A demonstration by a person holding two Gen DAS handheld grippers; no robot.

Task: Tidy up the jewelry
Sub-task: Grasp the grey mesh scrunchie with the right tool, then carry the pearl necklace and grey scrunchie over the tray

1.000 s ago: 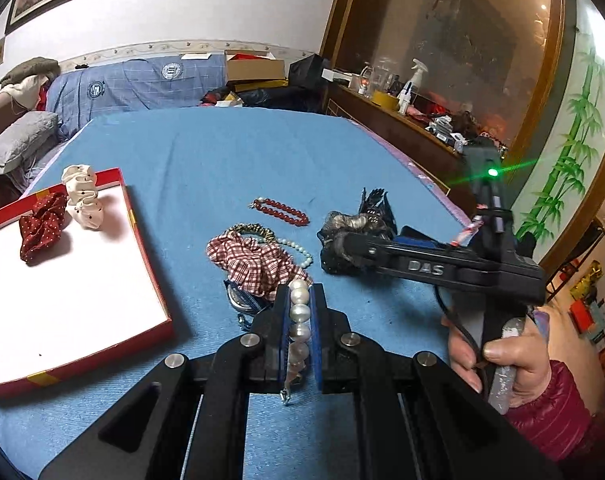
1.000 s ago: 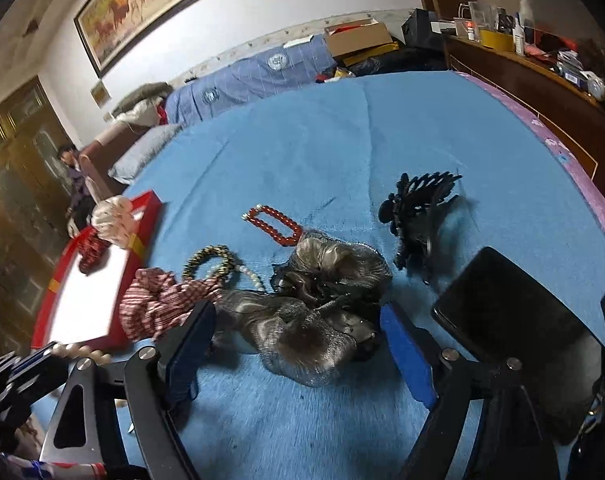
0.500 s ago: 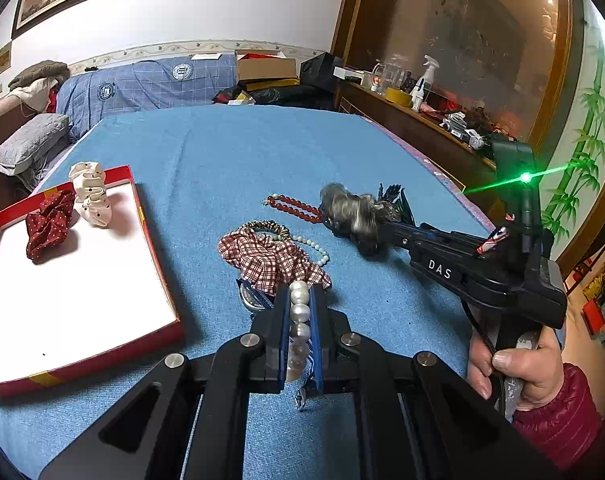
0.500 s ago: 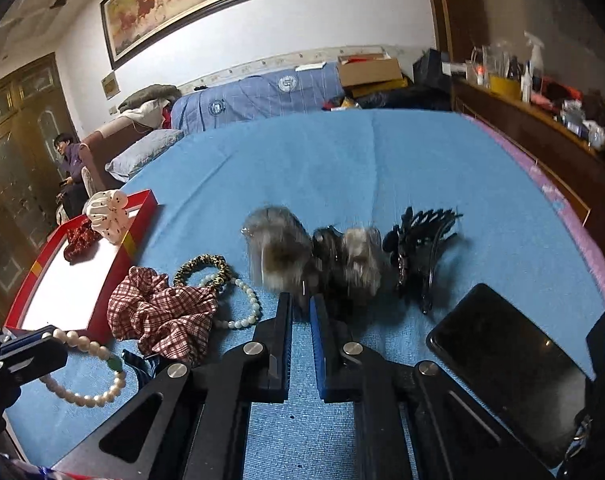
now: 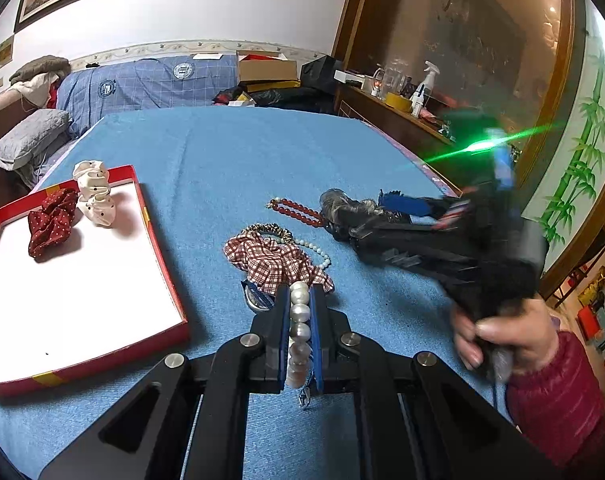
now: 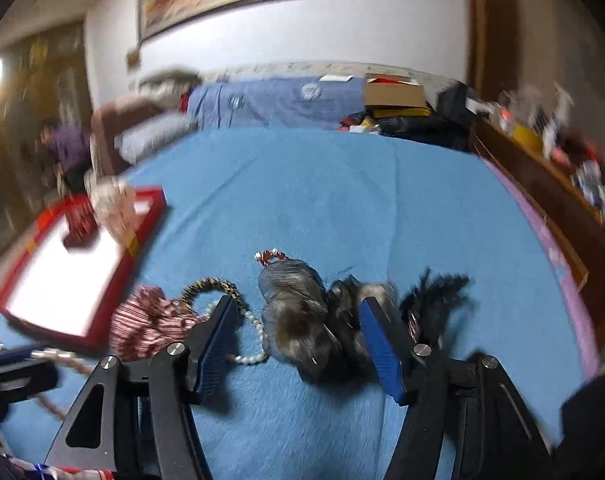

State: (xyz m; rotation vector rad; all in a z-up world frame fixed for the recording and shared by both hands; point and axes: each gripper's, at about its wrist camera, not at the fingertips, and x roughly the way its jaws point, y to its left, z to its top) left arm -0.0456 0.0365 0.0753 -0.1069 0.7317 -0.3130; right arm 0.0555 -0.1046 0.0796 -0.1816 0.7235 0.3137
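Left wrist view
- left gripper (image 5: 300, 334): clamped shut on the pearls (image 5: 299, 322), strand running lengthwise between the pads so it can't slip, clasp end dangling underneath. It hangs over the bed (image 5: 230, 160), just right of the tray's near corner.
- tray (image 5: 164, 276): red rim, white floor, lying on the left of the bed. Red scrunchie (image 5: 52, 222) and white scrunchie (image 5: 94, 198) sit at the far end, so I'd guess this is where sorted stuff goes and the pearls are headed there.
- loose pile: plaid scrunchie (image 5: 276, 260) with a thin bead string and a leopard band tucked behind it, red beads (image 5: 298, 212) farther back, all on the bed and not sorted yet.
- right gripper (image 5: 406, 206): pretty blurred here, reaching in from the right toward the fur clip (image 5: 344, 212).

Right wrist view
- right gripper (image 6: 302, 336): spread wide, one pad each side of the fur clip (image 6: 298, 312), not pinching it as far as I can tell. Looks lined up for a grab.
- black claw clip (image 6: 434, 300): just right of the fur clip, on the bed.
- blur: whole frame is smeared, so fine contact is anyone's guess.
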